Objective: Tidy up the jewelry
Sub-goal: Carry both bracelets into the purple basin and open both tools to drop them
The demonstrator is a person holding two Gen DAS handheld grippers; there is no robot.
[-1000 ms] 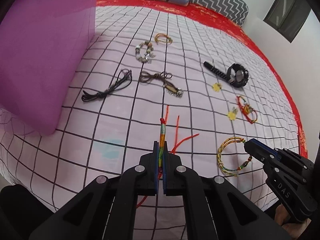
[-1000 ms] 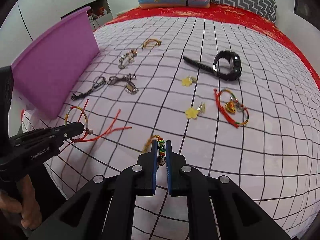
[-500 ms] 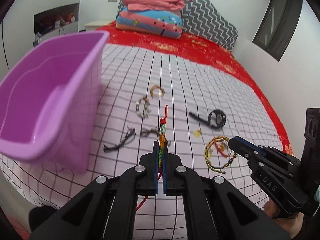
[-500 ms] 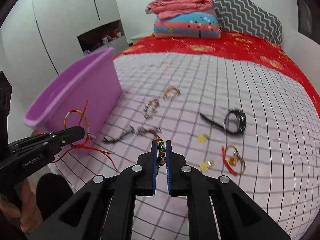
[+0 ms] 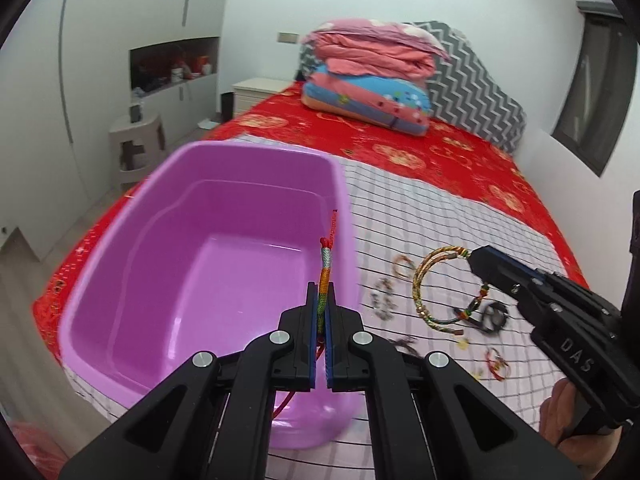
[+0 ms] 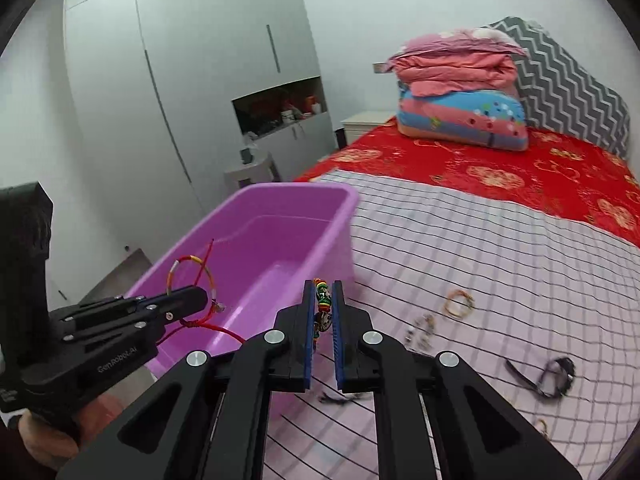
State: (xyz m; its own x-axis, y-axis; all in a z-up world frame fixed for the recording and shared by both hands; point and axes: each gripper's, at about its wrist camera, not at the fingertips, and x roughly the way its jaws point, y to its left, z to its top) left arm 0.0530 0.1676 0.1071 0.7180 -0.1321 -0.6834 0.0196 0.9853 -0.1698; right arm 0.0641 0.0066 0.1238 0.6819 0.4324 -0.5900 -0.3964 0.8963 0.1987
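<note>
The left gripper [image 5: 320, 312] has its jaws pressed together on a rainbow cord bracelet [image 5: 324, 276], whose woven band stands up out of the fingertips with a red tail at the top and red strings trailing below the jaws. Straight ahead of and below this claw sits the purple tub [image 5: 120, 236], open and bare inside, resting on the grid-pattern sheet [image 5: 420, 216] near the bed's edge. To the right of the left claw, the right gripper [image 5: 476, 260] is clamped on a gold beaded bracelet [image 5: 424, 280], the hoop hanging from its tips in the air above the sheet. In the right wrist view the beads of that bracelet are pinched between the blue pads of the right claw, with the tub just ahead and to its left. The left claw shows there too, lower left, with the red-strung loop hanging over the tub's near wall. Beyond and to the right of the right claw, loose pieces lie on the sheet: a small gold bangle [image 6: 460, 302], a beaded charm bracelet [image 6: 420, 330], a black watch [image 6: 554, 372], and a dark cord [image 6: 336, 398] just under the fingertips; these are blurred, so their details are uncertain. A stack of folded bedding [image 6: 460, 96] sits far ahead on the red bedspread [image 6: 520, 168].
</note>
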